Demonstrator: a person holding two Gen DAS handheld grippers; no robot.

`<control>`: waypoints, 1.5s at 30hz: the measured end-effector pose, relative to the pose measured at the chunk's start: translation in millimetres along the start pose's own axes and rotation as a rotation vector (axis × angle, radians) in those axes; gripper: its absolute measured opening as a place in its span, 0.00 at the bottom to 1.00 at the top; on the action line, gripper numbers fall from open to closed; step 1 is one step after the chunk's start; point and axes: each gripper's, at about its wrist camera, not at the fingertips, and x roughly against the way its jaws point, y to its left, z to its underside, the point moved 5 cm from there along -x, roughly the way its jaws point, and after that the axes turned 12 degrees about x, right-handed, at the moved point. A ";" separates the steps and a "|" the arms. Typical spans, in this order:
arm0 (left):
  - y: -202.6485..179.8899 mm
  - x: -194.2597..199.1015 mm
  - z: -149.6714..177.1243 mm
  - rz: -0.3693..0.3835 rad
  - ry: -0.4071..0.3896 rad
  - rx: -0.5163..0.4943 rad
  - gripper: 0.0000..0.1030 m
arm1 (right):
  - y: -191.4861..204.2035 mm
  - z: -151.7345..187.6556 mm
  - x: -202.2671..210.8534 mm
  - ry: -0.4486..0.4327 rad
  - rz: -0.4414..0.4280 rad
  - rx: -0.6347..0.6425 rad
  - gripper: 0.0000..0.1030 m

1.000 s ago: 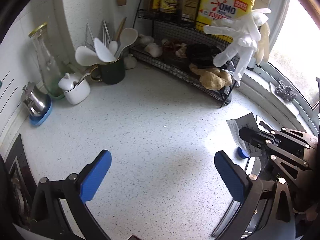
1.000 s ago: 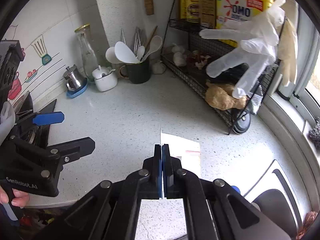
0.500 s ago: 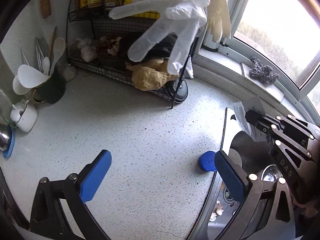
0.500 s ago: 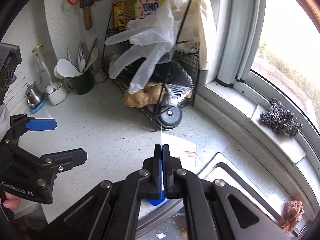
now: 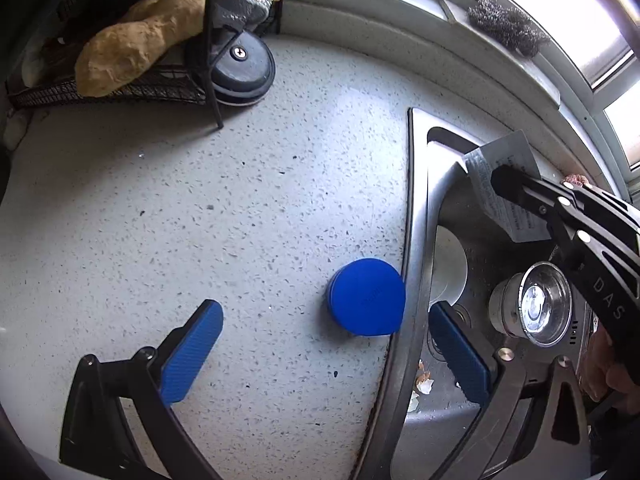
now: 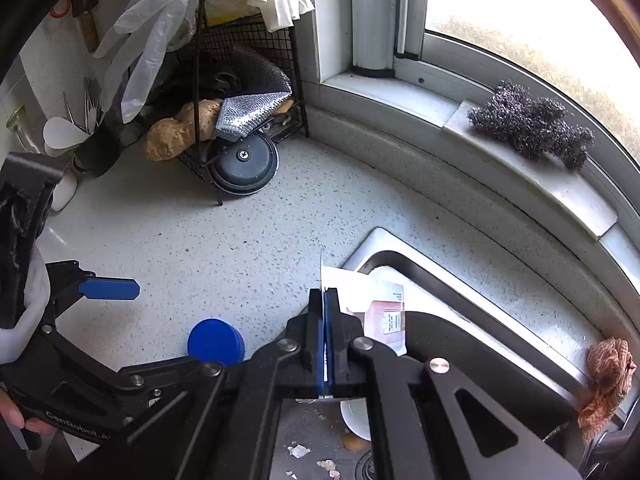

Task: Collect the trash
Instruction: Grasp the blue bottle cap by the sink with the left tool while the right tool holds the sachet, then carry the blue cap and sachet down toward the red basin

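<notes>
A blue round cap [image 5: 366, 297] lies on the speckled counter against the steel sink rim [image 5: 416, 216]. My left gripper [image 5: 326, 340] hangs open just above it, one blue pad on the counter side and the other over the sink. In the right wrist view the blue cap [image 6: 216, 342] sits at lower left, under the left gripper [image 6: 110, 289]. My right gripper [image 6: 323, 300] is shut on a thin printed paper card [image 6: 372, 308], held edge-up over the sink corner. From the left wrist view, that card [image 5: 502, 184] sticks out of the right gripper [image 5: 500, 174]. Eggshell bits [image 6: 320, 460] litter the sink floor.
A wire rack [image 6: 240, 80] with ginger [image 6: 176, 132] and hanging gloves stands at the back left, a black round base [image 6: 244, 164] at its foot. Steel wool [image 6: 532, 124] sits on the window ledge. A reddish cloth [image 6: 608, 380] hangs at the sink's right edge. A white dish [image 5: 450, 272] lies in the sink.
Both grippers have swung right and downward, from the open counter to the sink edge. The blue cap now lies between the left gripper's fingers. The right gripper still holds the card.
</notes>
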 end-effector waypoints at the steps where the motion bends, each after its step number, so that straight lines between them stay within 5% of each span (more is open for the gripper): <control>1: -1.9 -5.9 -0.6 -0.007 0.007 -0.001 0.99 | -2.4 3.5 -1.7 0.009 0.000 -0.010 0.00; 10: -12.6 -29.1 -4.5 -0.062 -0.007 -0.056 0.93 | -13.9 9.1 -1.0 0.015 -0.022 -0.048 0.00; 13: -12.0 -23.8 -7.5 -0.065 -0.025 -0.068 0.77 | -13.2 8.8 -0.5 0.010 -0.032 -0.049 0.00; 16: -4.5 -14.6 -13.0 -0.077 -0.043 -0.071 0.45 | -10.3 7.7 -6.2 0.011 -0.048 -0.058 0.00; 17: -1.9 -13.0 -12.7 -0.090 -0.046 -0.065 0.43 | -8.6 6.8 -8.2 0.013 -0.050 -0.058 0.00; 27: 45.4 25.0 15.5 -0.092 -0.107 0.048 0.43 | 40.1 -16.3 -2.0 -0.013 -0.105 0.041 0.00; 45: 152.0 168.8 97.8 -0.151 -0.334 0.296 0.43 | 188.8 -48.9 45.6 -0.112 -0.252 0.263 0.00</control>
